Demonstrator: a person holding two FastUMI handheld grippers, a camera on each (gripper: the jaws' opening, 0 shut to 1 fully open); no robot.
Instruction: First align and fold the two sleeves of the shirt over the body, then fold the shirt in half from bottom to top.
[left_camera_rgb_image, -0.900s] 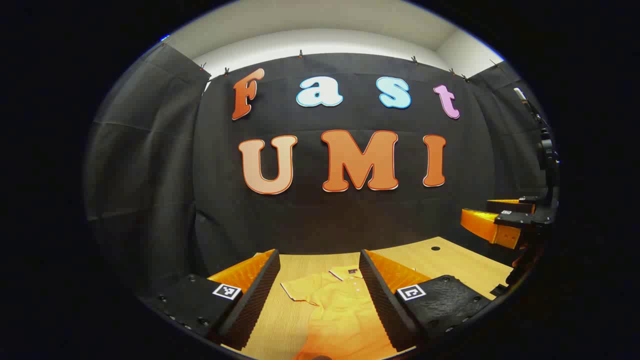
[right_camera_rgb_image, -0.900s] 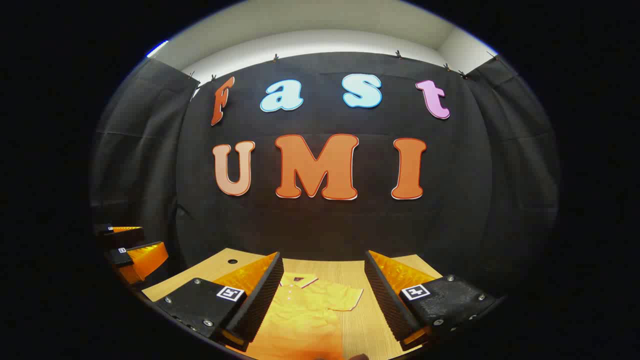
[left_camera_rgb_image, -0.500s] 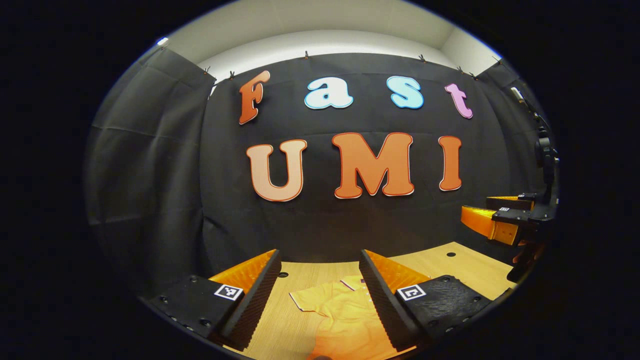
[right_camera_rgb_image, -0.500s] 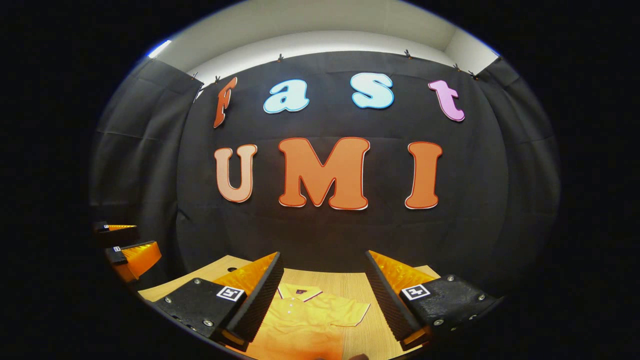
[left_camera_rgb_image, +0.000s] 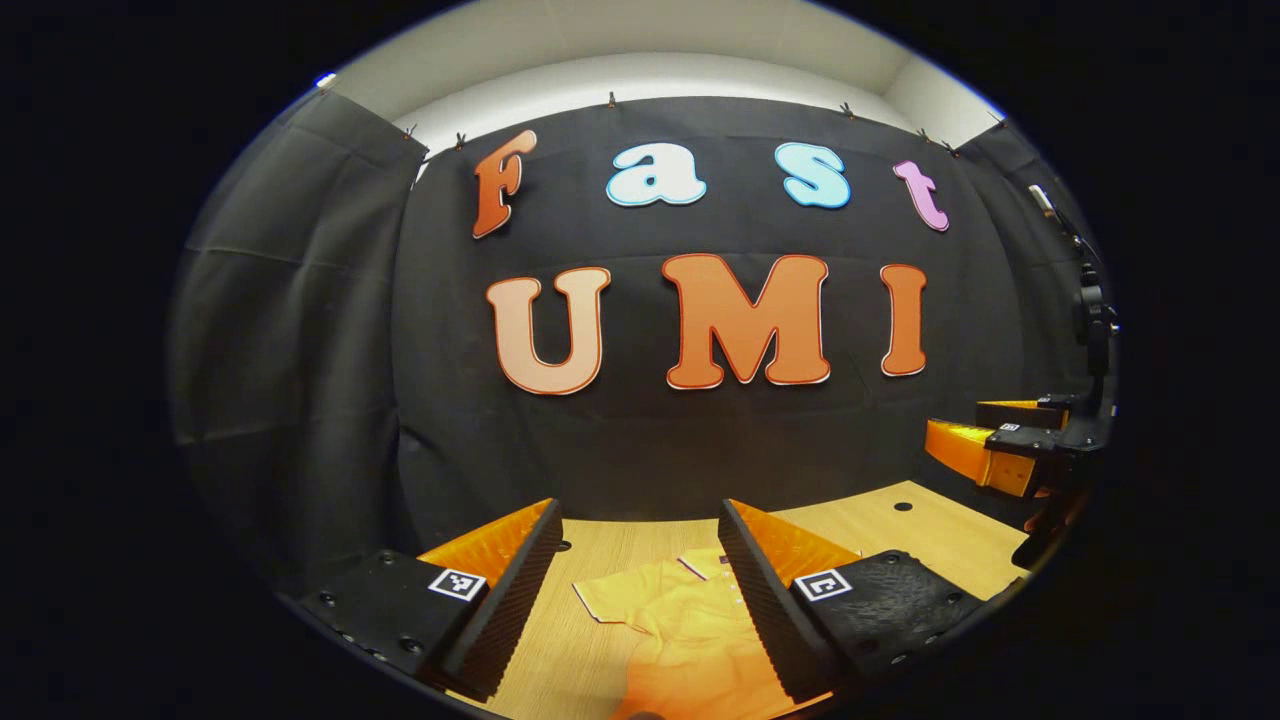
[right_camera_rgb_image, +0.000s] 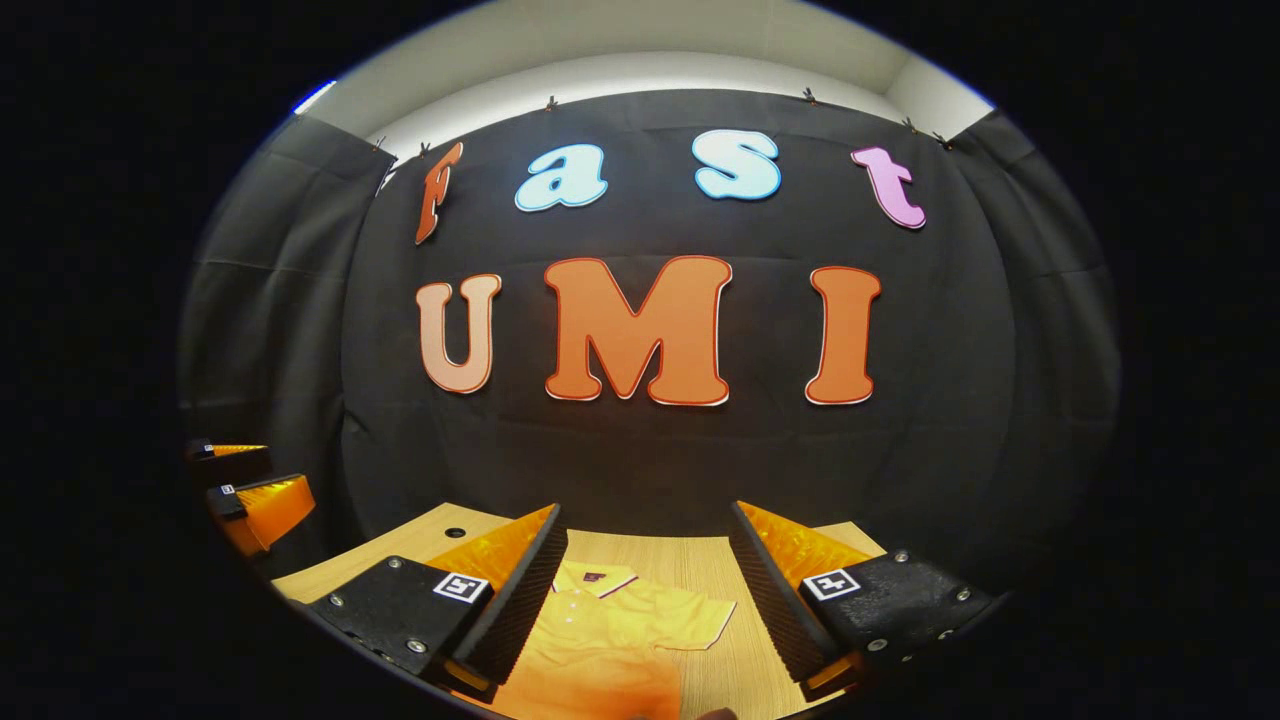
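In the left gripper view, the left gripper (left_camera_rgb_image: 640, 560) hangs above the wooden surface (left_camera_rgb_image: 870, 520) with its jaws spread wide and nothing between them; below lies the yellow shirt (left_camera_rgb_image: 680, 620), flat, collar toward the booth's wall, one short sleeve (left_camera_rgb_image: 610, 600) spread outward. The right gripper (left_camera_rgb_image: 1000, 450) shows at the far right edge. In the right gripper view, the right gripper (right_camera_rgb_image: 650, 565) likewise has its jaws released, apart over the shirt (right_camera_rgb_image: 600, 640), whose other sleeve (right_camera_rgb_image: 700, 620) lies unfolded.
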